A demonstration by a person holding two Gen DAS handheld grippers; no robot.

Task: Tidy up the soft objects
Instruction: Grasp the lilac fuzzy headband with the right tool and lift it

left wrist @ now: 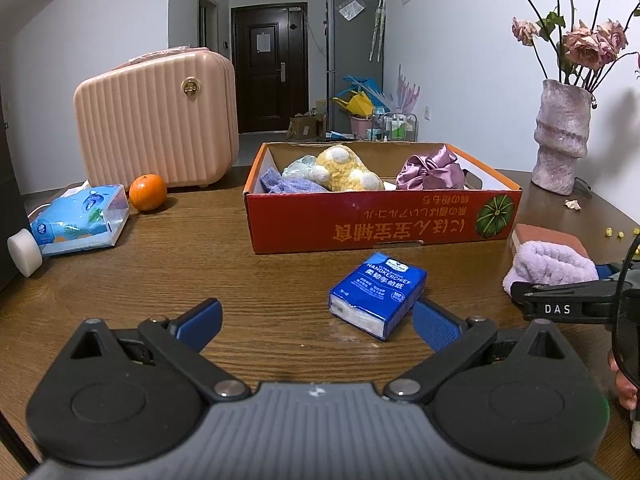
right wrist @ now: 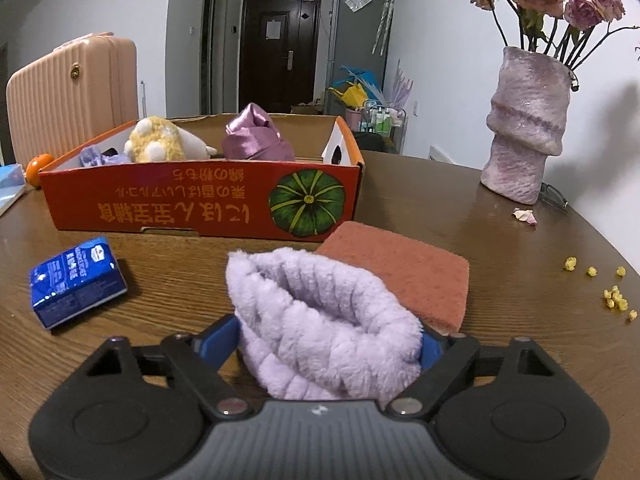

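Note:
A lilac fluffy cloth (right wrist: 320,320) lies on the wooden table between the fingers of my right gripper (right wrist: 328,332), and both blue pads touch its sides. Behind it sits an orange sponge (right wrist: 404,276). The red cardboard box (right wrist: 160,200) beyond holds a yellow plush (right wrist: 156,142), a purple satin scrunchie (right wrist: 256,136) and a bluish cloth (left wrist: 280,184). My left gripper (left wrist: 316,312) is open low over the table. A blue handkerchief tissue pack (left wrist: 376,294) lies just ahead of its right finger. The left wrist view shows the lilac cloth (left wrist: 548,266) at the right edge.
A pink suitcase (left wrist: 160,120), an orange (left wrist: 147,192) and a blue wipes pack (left wrist: 80,220) stand at the left. A pink vase (right wrist: 524,128) of dried roses stands at the back right, with a petal (right wrist: 526,216) and yellow crumbs (right wrist: 616,300) near the table's right edge.

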